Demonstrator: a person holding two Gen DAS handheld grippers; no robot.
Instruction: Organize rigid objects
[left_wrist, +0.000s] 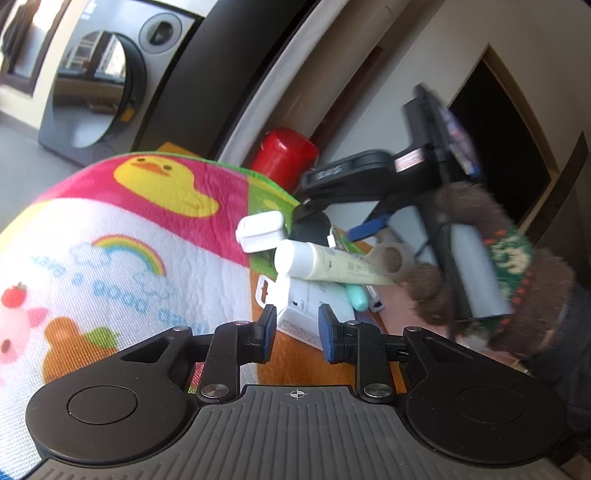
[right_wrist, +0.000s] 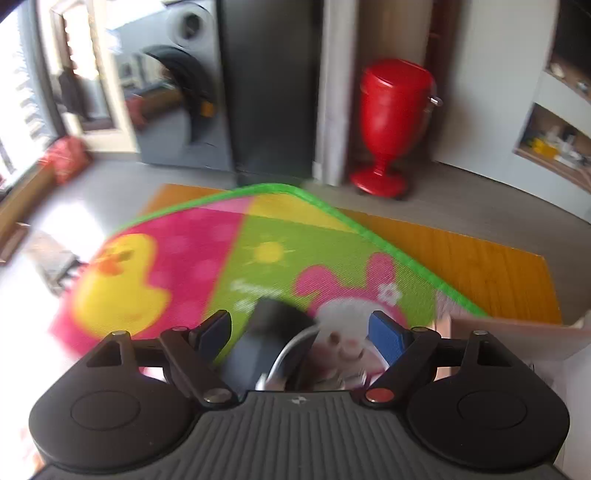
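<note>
In the left wrist view my left gripper (left_wrist: 297, 334) is open and empty, low over a white box (left_wrist: 306, 314) at the edge of the colourful mat (left_wrist: 129, 229). Beyond it lie a cream tube (left_wrist: 325, 264), a white case (left_wrist: 260, 230), a mint green item (left_wrist: 357, 297) and a roll of tape (left_wrist: 391, 258). My right gripper (left_wrist: 321, 177) hangs above that pile, held by a gloved hand (left_wrist: 517, 280). In the blurred right wrist view the right gripper (right_wrist: 301, 332) is wide open, with a black object with a metal ring (right_wrist: 273, 343) between its fingers, not clamped.
An orange wooden board (right_wrist: 480, 266) lies under the mat. A red pedestal bin (right_wrist: 391, 125) stands by the wall, a grey washing machine (right_wrist: 177, 107) to the left. A cardboard box edge (right_wrist: 517, 332) is at right. Wall shelves (right_wrist: 554, 144) hold small items.
</note>
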